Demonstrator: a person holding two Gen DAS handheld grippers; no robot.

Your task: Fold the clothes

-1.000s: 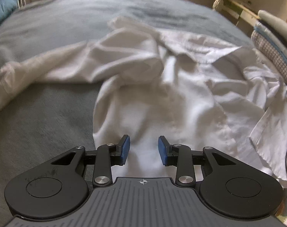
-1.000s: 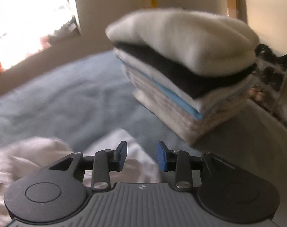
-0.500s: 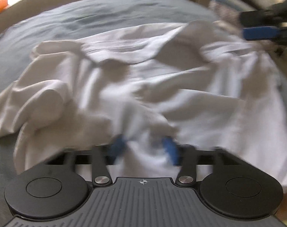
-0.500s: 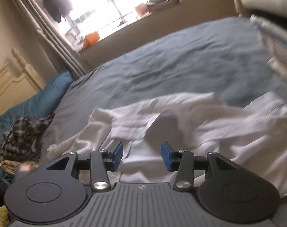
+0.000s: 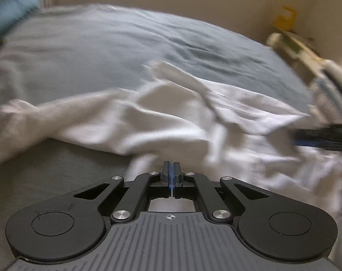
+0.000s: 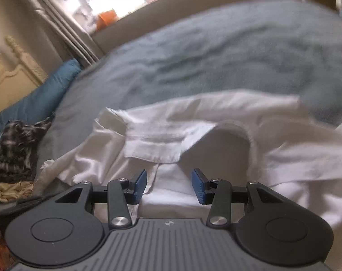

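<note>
While clenched, left gripper (image 5: 171,174): jaws pressed together at the white shirt's (image 5: 175,122) near hem; cloth between them unclear.
Right gripper (image 6: 168,186): released, jaws apart over the collar (image 6: 153,146).
Shirt: crumpled on the grey-blue bed (image 5: 116,52), near edge.
Folded stack (image 5: 329,85): bed's right edge.

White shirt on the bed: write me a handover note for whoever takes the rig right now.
Left hand-held gripper: shut at the near hem of the crumpled white cotton shirt; whether cloth is pinched cannot be told.
Right hand-held gripper: open, over the shirt below its collar, holding nothing.
Shirt lies unfolded on the blue-grey bedspread.
Done: no fold yet.
Left: spread it flat, then fold.
</note>
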